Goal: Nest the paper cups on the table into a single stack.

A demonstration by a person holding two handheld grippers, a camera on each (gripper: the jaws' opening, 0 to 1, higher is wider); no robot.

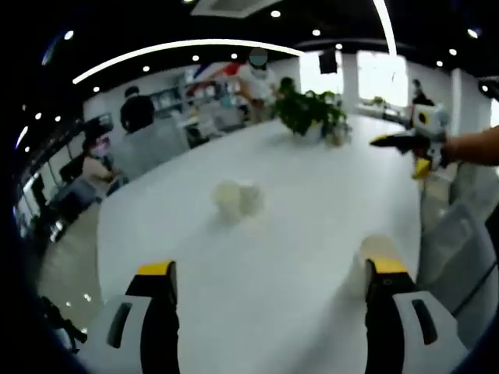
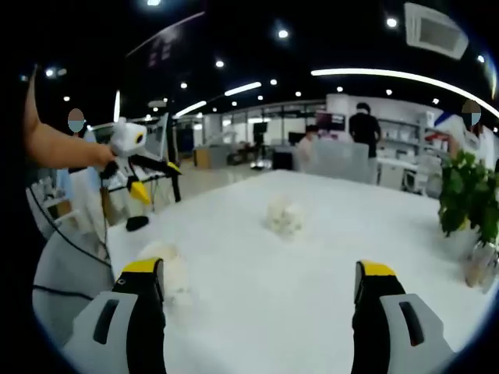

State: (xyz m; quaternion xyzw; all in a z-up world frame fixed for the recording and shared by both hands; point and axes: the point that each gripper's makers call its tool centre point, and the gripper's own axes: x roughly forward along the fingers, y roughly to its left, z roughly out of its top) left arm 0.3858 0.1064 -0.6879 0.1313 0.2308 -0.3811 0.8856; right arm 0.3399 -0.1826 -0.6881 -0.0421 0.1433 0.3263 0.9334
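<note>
Both tools, left (image 1: pixel 269 280) and right (image 2: pixel 261 280), are held apart and empty. Cups (image 1: pixel 237 199) lie mid-counter (image 1: pixel 312 179); another cup (image 1: pixel 374 261) is near its edge. Light, crushable paper is judged; rims should be gripped gently.

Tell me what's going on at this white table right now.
A person holds a gripper in each hand above a white table, both open and empty. The left gripper faces a cluster of paper cups mid-table, with another cup beside its right jaw. The right gripper sees the same cluster. No cup is gripped yet. A potted plant sits further back.
</note>
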